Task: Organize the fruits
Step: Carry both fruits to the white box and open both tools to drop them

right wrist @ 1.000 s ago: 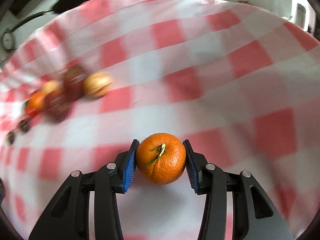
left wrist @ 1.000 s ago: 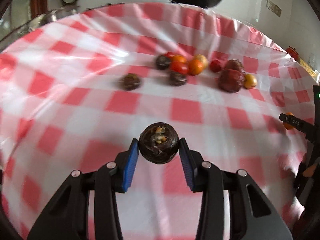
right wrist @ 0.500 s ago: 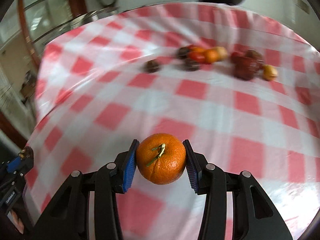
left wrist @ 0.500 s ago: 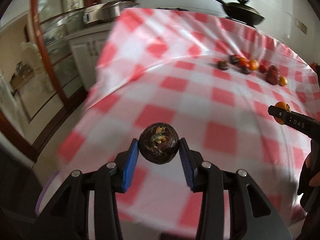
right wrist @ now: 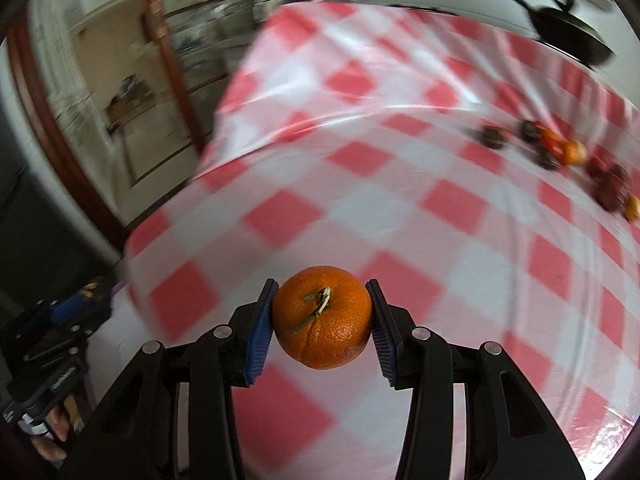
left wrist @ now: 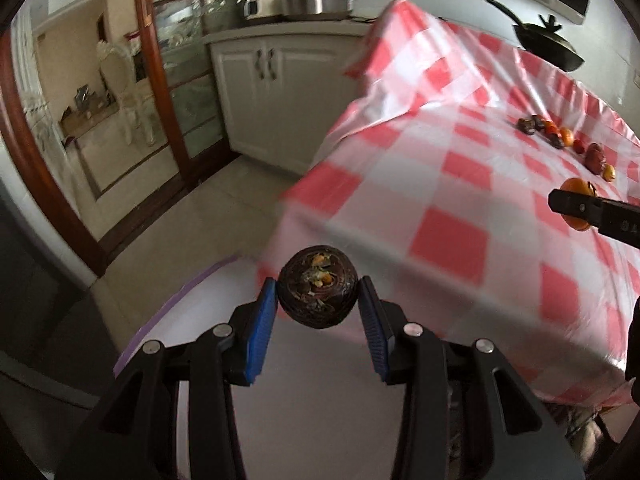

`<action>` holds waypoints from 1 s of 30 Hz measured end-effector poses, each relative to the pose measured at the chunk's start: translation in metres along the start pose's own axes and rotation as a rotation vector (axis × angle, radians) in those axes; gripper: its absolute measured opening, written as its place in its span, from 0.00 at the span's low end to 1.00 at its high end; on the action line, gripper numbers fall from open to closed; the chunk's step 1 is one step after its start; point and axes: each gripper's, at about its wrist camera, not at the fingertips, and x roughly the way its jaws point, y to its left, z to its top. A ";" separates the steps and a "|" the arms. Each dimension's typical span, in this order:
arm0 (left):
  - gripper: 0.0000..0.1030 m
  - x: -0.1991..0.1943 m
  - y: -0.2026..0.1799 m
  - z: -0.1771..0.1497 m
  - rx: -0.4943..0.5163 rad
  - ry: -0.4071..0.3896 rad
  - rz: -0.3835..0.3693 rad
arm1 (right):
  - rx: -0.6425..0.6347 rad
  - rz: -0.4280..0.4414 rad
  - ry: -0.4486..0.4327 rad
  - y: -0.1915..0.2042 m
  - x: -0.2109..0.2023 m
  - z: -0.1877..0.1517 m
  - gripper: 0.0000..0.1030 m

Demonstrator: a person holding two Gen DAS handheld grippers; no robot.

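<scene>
My left gripper (left wrist: 318, 304) is shut on a dark purple mangosteen (left wrist: 317, 285) and holds it in the air past the table's near left corner, above a white surface with a purple edge (left wrist: 180, 292). My right gripper (right wrist: 322, 316) is shut on an orange tangerine (right wrist: 322, 317) and holds it above the near part of the red and white checked tablecloth (right wrist: 380, 184). The tangerine also shows in the left wrist view (left wrist: 578, 200) at the right. A row of several dark, red and orange fruits (left wrist: 564, 140) lies far across the table; it also shows in the right wrist view (right wrist: 560, 152).
A black pan (left wrist: 548, 46) stands beyond the table's far edge. White cabinets (left wrist: 280, 92) with metal pots (left wrist: 316, 2) on top and a wooden-framed glass door (left wrist: 172, 92) stand to the left. Tiled floor (left wrist: 192, 216) lies beside the table.
Both grippers have pulled back and swung left, away from the fruit row. The left one has gone past the table's corner. Both still hold their fruit.
</scene>
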 end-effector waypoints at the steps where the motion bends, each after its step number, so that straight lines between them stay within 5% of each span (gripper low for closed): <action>1: 0.41 0.001 0.009 -0.006 -0.013 0.009 0.005 | -0.026 0.023 0.009 0.014 0.002 -0.001 0.43; 16: 0.41 0.036 0.084 -0.084 -0.148 0.181 0.078 | -0.357 0.321 0.042 0.141 0.013 -0.060 0.44; 22: 0.41 0.055 0.101 -0.103 -0.190 0.228 0.095 | -0.527 0.333 0.135 0.183 0.035 -0.096 0.44; 30: 0.43 0.074 0.109 -0.122 -0.212 0.275 0.096 | -0.592 0.294 0.297 0.200 0.086 -0.129 0.44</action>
